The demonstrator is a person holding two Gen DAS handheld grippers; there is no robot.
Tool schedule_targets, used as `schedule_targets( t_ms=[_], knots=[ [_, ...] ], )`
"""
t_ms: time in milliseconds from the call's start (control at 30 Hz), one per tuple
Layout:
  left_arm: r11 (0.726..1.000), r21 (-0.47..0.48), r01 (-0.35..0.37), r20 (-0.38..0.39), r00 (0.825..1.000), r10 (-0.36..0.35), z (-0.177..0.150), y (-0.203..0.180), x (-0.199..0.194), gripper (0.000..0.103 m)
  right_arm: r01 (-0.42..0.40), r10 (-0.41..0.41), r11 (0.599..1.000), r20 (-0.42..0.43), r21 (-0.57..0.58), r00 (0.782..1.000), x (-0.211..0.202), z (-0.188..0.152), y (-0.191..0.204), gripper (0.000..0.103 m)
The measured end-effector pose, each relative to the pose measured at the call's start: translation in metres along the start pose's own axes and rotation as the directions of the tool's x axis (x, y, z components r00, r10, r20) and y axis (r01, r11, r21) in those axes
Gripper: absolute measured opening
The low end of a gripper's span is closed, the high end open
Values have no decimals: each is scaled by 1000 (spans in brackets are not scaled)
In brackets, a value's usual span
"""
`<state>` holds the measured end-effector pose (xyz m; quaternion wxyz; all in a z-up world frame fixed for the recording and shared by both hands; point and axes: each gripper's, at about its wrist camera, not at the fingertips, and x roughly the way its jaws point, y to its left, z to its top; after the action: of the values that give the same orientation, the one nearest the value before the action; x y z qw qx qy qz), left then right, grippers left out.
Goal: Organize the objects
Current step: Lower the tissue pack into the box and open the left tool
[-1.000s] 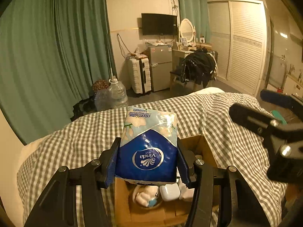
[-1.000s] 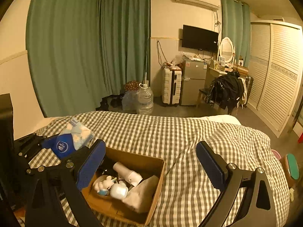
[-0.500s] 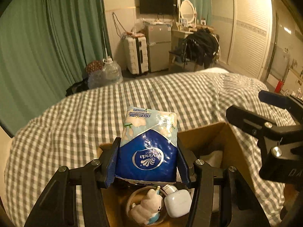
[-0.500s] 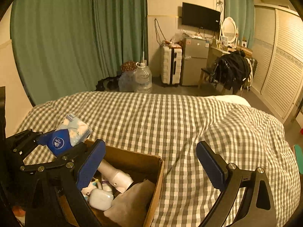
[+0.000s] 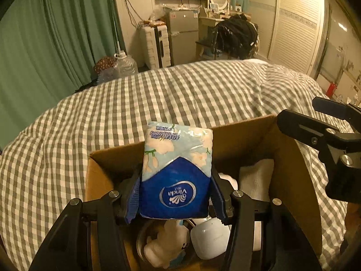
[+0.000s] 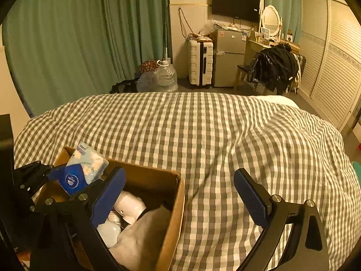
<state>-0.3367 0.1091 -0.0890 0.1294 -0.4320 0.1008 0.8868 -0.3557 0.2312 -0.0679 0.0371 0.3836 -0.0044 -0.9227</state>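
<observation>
My left gripper (image 5: 174, 194) is shut on a blue and white Vinda tissue pack (image 5: 177, 174) and holds it upright over the open cardboard box (image 5: 293, 171) on the checked bed. The pack also shows in the right wrist view (image 6: 84, 169). In the box lie a white plush toy in a bowl (image 5: 165, 246), a white case (image 5: 211, 237) and a folded cloth (image 6: 144, 232). My right gripper (image 6: 178, 197) is open and empty, wide apart over the box's right wall (image 6: 176, 207).
The grey checked duvet (image 6: 214, 131) covers the bed around the box. Beyond the bed stand green curtains, water jugs (image 6: 164, 76), a white suitcase (image 6: 200, 62), a small fridge and a chair with dark clothes (image 6: 275, 67). Wardrobe doors are on the right.
Both grippers have tilted down and moved lower toward the box. The tissue pack, still held, now sits just over the box opening, and more of the box interior shows.
</observation>
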Motion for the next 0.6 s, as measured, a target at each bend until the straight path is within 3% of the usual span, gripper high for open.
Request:
schedule_targets(
  t_ms=[200, 233, 300, 333, 533, 600],
  knots=[
    [1000, 21, -4, -14, 1000, 5, -1, -3, 5, 58, 1, -1, 1000, -12, 5, 1000, 2, -5, -3, 97],
    [1000, 21, -3, -15, 1000, 3, 0, -3, 6, 60, 1, -1, 1000, -11, 6, 1000, 2, -5, -4, 97],
    [1000, 15, -12, -8, 1000, 12, -2, -1, 2, 78, 0, 0, 1000, -10, 9, 1000, 2, -5, -4, 97],
    [1000, 10, -12, 1, 1000, 12, -2, 0, 1, 81, -1, 1, 1000, -10, 13, 1000, 1, -6, -5, 97],
    [1000, -9, -22, 14, 1000, 22, -2, 4, -5, 83, -8, 8, 1000, -9, 28, 1000, 1, -6, -6, 97],
    [1000, -13, -29, 21, 999, 29, -2, 4, -8, 88, -12, 12, 999, -3, 35, 1000, -2, -5, -5, 97]
  ],
)
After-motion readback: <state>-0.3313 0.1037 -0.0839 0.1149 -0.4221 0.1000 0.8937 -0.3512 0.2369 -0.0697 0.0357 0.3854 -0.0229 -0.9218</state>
